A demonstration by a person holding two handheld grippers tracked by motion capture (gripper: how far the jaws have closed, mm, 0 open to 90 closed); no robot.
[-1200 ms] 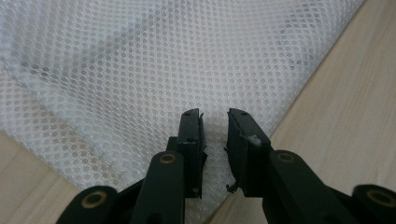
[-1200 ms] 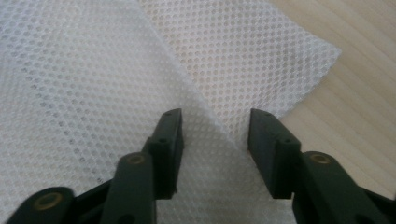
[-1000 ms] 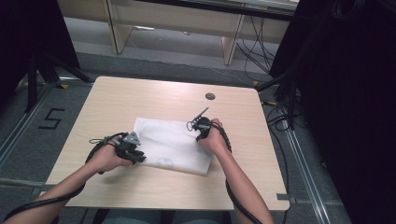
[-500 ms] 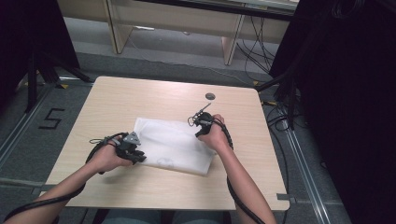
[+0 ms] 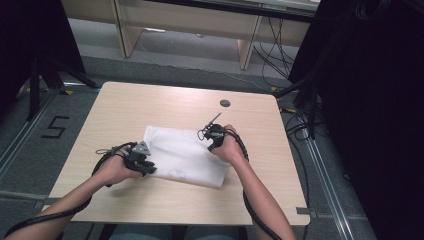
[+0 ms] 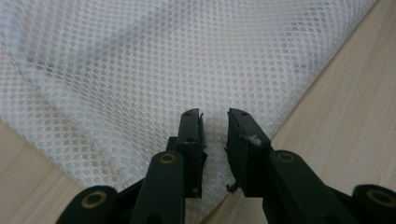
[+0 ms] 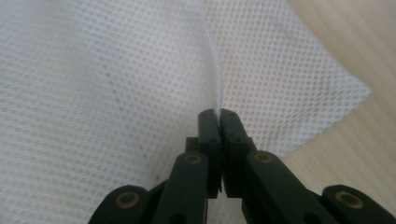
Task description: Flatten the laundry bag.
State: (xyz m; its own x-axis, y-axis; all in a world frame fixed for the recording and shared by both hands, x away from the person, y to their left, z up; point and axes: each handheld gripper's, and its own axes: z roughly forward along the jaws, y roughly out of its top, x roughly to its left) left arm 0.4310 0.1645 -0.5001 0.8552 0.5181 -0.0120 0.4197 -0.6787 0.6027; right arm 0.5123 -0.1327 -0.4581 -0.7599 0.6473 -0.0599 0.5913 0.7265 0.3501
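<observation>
Since a second ago we see the right tool drawn slightly in toward the person along the far right part of the white mesh fabric sheet, while the left tool has stayed at the sheet's near left corner. The sheet lies near the middle of the pale wooden surface, much as before.

In the right gripper view, the right tool has its jaws pressed together on a raised fold of the mesh sheet, pinching a thin ridge of it that stands up just above the tips.

In the left gripper view, the left tool has its jaws spread a little, a narrow gap between them, resting over the corner of the mesh sheet without gripping it. Bare surface shows beside that corner.

A small dark round disc sits on the surface beyond the sheet, well apart from both tools.
</observation>
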